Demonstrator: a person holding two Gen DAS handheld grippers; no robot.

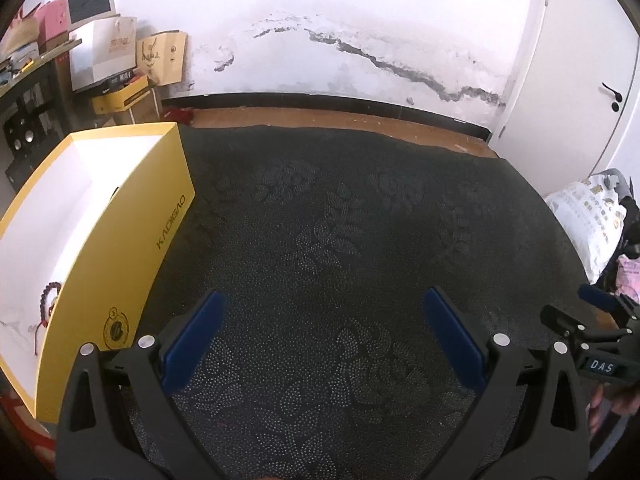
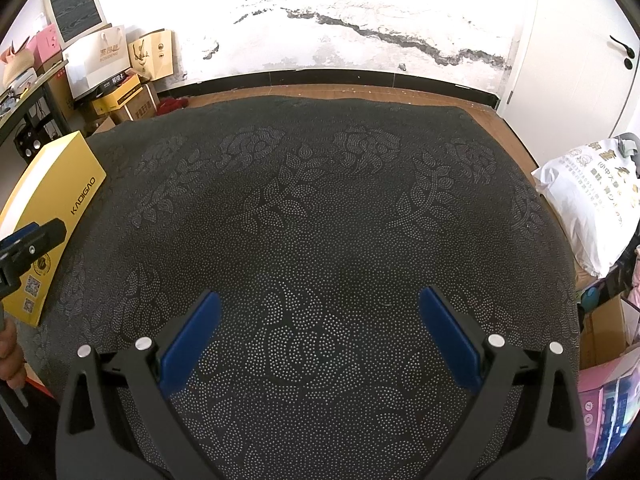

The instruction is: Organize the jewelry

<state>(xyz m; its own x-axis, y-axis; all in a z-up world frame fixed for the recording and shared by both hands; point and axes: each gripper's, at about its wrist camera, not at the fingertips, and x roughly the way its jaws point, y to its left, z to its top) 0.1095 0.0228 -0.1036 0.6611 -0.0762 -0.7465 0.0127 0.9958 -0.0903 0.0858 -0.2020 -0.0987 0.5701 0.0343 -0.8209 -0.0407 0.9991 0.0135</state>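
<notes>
An open yellow box [image 1: 132, 236] with a white inside stands at the left of the dark patterned cloth [image 1: 320, 240]. A dark red bead bracelet [image 1: 49, 294] and a thin cord lie on the box's white floor, near its right wall. My left gripper [image 1: 324, 312] hangs open over bare cloth, just right of the box, with nothing between its blue pads. In the right wrist view my right gripper [image 2: 320, 312] is open too, over the cloth's near middle, and the yellow box [image 2: 52, 204] shows at far left.
Cartons and paper bags [image 1: 120, 60] are stacked at the back left by a shelf. A white printed sack [image 2: 588, 208] and pink boxes sit off the right edge. Wooden floor, a cracked white wall and a door [image 1: 580, 60] lie behind.
</notes>
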